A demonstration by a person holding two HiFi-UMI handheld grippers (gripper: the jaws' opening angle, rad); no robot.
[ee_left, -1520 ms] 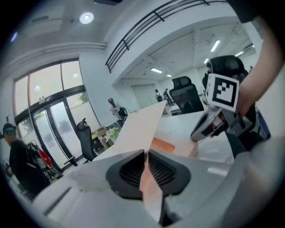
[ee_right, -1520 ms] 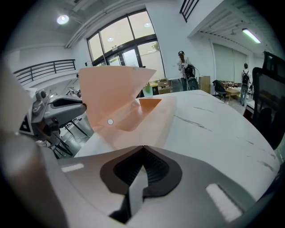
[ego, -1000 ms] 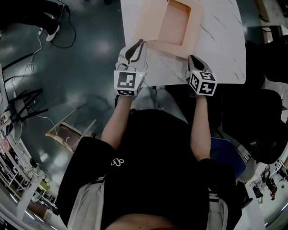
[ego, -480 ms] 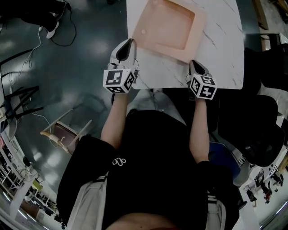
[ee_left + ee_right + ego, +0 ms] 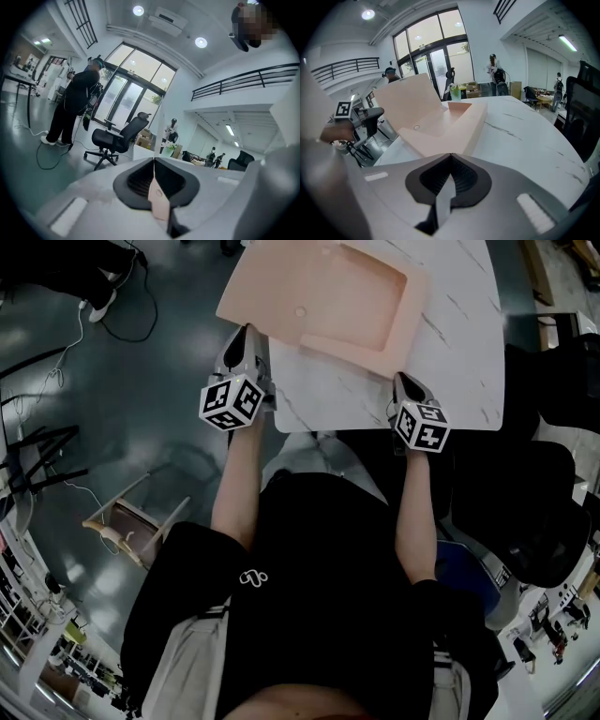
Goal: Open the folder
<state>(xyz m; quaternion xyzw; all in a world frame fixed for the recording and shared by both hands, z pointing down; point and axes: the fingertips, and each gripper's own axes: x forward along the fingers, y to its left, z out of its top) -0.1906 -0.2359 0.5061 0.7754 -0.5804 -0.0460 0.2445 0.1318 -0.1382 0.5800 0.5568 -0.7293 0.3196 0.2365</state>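
Observation:
A peach folder [image 5: 361, 296] lies on the white marble table [image 5: 450, 352]. Its cover flap [image 5: 272, 296] is swung out to the left, past the table's edge. My left gripper [image 5: 246, 341] is shut on the flap's edge. In the left gripper view the thin peach flap [image 5: 158, 201], with its snap hole, stands pinched between the jaws [image 5: 153, 161], which have just been closing. My right gripper [image 5: 401, 381] rests at the folder's near right corner. Its jaws [image 5: 451, 157] meet, with the folder [image 5: 440, 126] just ahead of them.
The table's left edge runs under the open flap. A wooden stool [image 5: 141, 512] and cables lie on the dark floor at the left. A black office chair [image 5: 525, 512] stands at the right. A person in black [image 5: 77, 101] and another chair [image 5: 117, 140] are farther off.
The cover flap has swung up and over to the left, now hanging past the table's edge. My left gripper moved left with it. The right gripper stayed put.

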